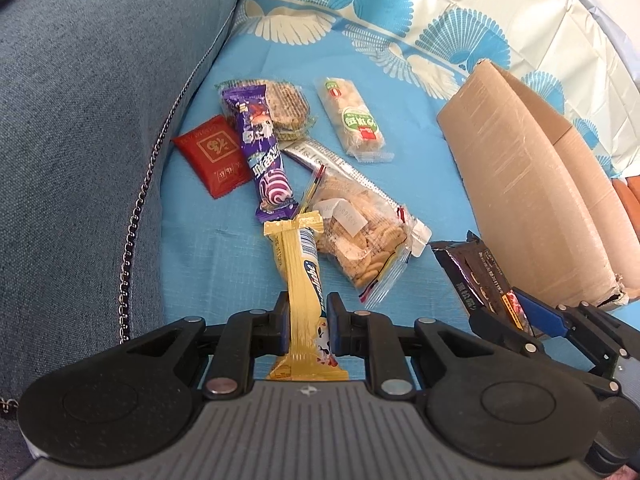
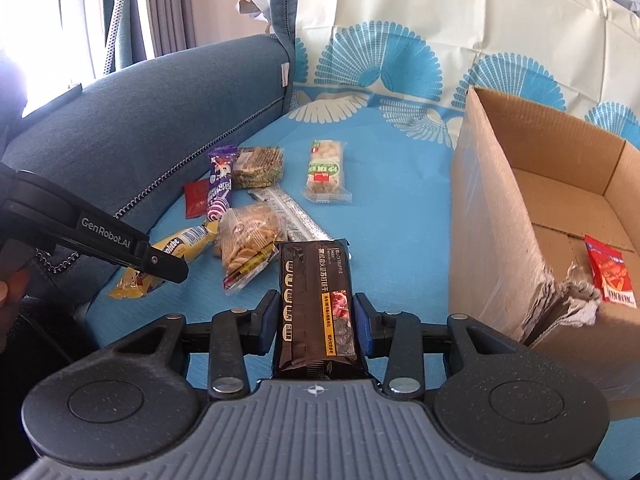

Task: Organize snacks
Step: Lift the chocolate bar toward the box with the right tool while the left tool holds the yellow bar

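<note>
My left gripper (image 1: 308, 322) is shut on a gold wafer bar (image 1: 298, 272), pinching it low on the wrapper; the same bar (image 2: 188, 242) shows in the right wrist view under that gripper (image 2: 168, 270). Shut on a dark brown biscuit pack (image 2: 316, 304), my right gripper (image 2: 316, 316) holds it just left of the open cardboard box (image 2: 496, 216). That pack (image 1: 480, 276) and right gripper (image 1: 516, 312) appear low right in the left wrist view. Loose on the blue cloth lie a purple bar (image 1: 262, 152), a red packet (image 1: 212, 154), a clear bag of crackers (image 1: 360, 236) and a rice bar (image 1: 354, 118).
A red snack packet (image 2: 610, 276) lies inside the box, whose near corner (image 2: 560, 300) is torn. A blue sofa cushion (image 1: 92, 120) with a metal chain (image 1: 132, 236) borders the cloth on the left. A round waffle pack (image 1: 286, 106) and a silver wrapper (image 1: 332, 164) lie among the snacks.
</note>
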`<action>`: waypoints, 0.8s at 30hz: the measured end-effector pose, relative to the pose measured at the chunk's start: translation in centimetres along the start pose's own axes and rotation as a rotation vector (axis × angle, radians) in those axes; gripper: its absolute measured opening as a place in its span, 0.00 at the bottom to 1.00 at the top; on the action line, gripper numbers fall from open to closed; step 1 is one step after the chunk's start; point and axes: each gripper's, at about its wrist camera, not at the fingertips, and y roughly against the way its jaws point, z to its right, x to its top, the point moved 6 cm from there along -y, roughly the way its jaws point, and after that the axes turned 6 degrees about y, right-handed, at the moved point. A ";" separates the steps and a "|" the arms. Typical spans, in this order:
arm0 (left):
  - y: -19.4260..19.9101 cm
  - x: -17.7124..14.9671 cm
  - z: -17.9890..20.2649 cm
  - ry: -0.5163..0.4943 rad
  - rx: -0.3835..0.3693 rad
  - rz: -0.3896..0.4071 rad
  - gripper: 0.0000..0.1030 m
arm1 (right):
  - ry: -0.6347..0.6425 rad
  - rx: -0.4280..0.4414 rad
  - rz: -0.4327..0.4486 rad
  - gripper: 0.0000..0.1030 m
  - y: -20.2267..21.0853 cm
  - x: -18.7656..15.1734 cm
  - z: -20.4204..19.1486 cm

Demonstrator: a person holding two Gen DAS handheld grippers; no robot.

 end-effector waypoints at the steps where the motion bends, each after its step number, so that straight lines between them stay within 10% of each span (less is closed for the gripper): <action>1: 0.1 0.0 0.0 0.000 0.000 0.005 0.19 | 0.005 -0.001 0.006 0.40 0.2 0.1 0.0; 24: 3.5 0.8 0.2 0.008 -0.031 0.221 0.15 | -0.018 -0.031 0.293 0.40 8.2 10.8 6.5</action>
